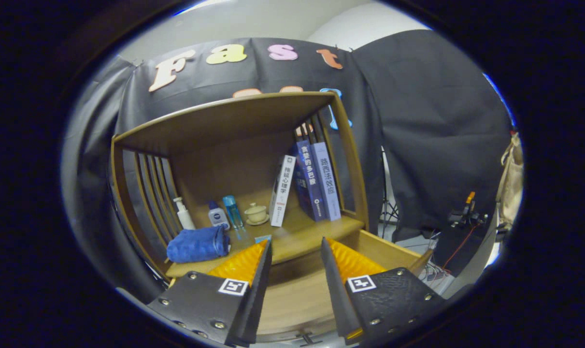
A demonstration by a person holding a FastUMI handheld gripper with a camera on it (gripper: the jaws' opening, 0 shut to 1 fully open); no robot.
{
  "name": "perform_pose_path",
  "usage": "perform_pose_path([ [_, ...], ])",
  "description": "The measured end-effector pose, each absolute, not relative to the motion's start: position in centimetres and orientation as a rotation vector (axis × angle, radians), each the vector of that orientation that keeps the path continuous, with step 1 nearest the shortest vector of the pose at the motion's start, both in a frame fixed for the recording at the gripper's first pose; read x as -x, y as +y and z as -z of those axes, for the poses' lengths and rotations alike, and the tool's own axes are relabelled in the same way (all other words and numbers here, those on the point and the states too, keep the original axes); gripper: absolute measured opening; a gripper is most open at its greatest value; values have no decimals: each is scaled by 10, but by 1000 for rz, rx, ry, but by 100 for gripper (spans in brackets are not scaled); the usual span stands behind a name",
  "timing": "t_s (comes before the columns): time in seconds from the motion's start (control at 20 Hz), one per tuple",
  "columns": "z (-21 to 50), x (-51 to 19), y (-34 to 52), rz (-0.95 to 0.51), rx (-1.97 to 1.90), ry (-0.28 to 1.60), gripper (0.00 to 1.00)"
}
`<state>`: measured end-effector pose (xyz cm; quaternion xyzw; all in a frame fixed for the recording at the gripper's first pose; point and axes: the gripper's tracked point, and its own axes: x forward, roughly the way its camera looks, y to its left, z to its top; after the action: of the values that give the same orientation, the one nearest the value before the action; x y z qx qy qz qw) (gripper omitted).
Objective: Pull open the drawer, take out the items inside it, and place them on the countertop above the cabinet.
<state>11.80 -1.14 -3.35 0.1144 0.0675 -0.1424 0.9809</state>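
The wooden cabinet (224, 121) stands ahead, and its drawer (393, 253) is pulled out below the countertop (311, 231). My gripper (296, 240) is open above the drawer, with the fingers spread and nothing between them. The part of the drawer's wooden floor (292, 295) that shows between the fingers is bare. On the countertop lie a folded blue towel (198, 244), a white pump bottle (184, 213), a small white and blue bottle (218, 215), a clear blue bottle (233, 211) and a cream lidded cup (257, 213). A small light blue item (263, 238) sits at the counter's front edge by my left fingertip.
Several books (316, 181) stand upright at the right of the countertop, under the cabinet's top board. Slatted sides close the shelf at left and right. To the right of the cabinet are a stand, cables and gear on the floor (461, 217).
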Motion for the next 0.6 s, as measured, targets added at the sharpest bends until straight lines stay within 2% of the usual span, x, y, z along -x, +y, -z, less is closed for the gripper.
perform_pose_path([
  [0.3,88,-93,-17,332,-235,262,60],
  [0.6,100,-93,-2,288,-278,245,60],
])
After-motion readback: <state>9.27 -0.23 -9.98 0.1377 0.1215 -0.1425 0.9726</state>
